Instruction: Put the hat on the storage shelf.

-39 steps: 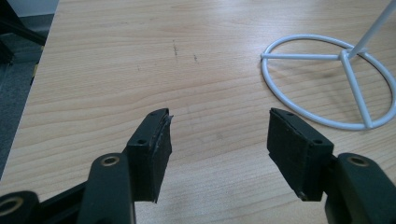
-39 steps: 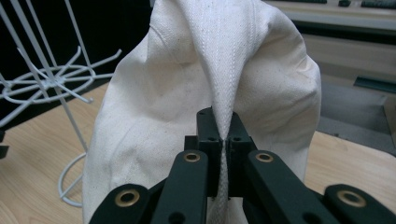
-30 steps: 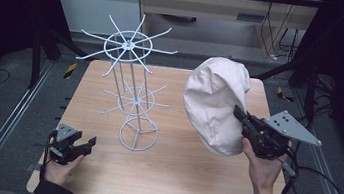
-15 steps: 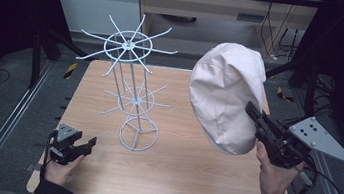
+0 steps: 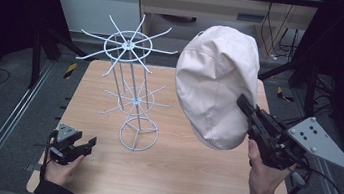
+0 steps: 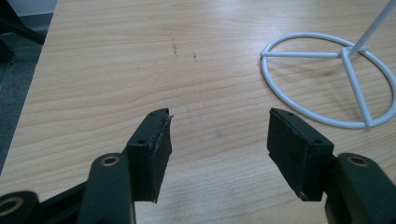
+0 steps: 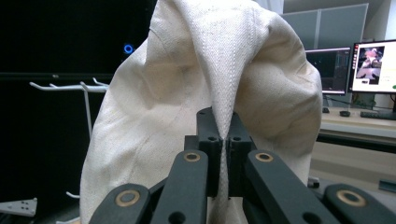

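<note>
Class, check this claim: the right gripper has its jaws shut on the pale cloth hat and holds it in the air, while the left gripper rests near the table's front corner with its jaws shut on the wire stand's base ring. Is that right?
Not quite. The left gripper is open and holds nothing; the wire stand has its base ring lying apart from it on the table, as the left gripper view shows. The rest stands: the right gripper is shut on the hat, held in the air.

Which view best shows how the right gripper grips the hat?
The right gripper view: the right gripper pinches a fold of the hat between shut jaws. The high view shows the whole hat lifted; the left gripper view shows table and stand base.
</note>
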{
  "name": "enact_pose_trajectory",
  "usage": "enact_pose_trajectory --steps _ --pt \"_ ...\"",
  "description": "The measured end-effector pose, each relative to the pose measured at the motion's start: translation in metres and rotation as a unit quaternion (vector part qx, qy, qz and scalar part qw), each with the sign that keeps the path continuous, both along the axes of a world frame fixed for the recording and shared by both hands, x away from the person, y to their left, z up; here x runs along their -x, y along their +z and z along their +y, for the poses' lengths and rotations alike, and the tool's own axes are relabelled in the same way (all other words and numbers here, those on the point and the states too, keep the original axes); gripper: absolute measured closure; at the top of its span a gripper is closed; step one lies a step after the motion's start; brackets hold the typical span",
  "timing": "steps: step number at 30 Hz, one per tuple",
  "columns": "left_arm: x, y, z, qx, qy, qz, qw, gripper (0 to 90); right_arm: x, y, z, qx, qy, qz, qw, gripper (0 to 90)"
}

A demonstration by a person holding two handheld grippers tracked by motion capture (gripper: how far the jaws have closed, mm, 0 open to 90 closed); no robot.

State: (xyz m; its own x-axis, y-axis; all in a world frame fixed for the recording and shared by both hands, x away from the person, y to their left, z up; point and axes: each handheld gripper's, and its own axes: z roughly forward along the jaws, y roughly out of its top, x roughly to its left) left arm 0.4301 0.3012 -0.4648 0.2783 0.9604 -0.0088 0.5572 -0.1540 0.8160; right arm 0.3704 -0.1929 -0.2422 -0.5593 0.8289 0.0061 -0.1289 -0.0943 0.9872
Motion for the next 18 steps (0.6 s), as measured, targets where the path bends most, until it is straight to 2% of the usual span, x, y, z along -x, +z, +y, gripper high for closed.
enact_pose_trajectory --steps 9,18 --pt "0.000 0.000 0.000 0.000 0.001 0.001 1.0000 39.7 0.012 0.011 0.015 -0.013 0.021 -0.030 0.9993 88.9" --pt "0.000 0.000 0.000 -0.001 0.001 0.000 1.0000 39.7 0.017 0.015 0.033 -0.017 0.038 -0.037 0.9984 88.8"
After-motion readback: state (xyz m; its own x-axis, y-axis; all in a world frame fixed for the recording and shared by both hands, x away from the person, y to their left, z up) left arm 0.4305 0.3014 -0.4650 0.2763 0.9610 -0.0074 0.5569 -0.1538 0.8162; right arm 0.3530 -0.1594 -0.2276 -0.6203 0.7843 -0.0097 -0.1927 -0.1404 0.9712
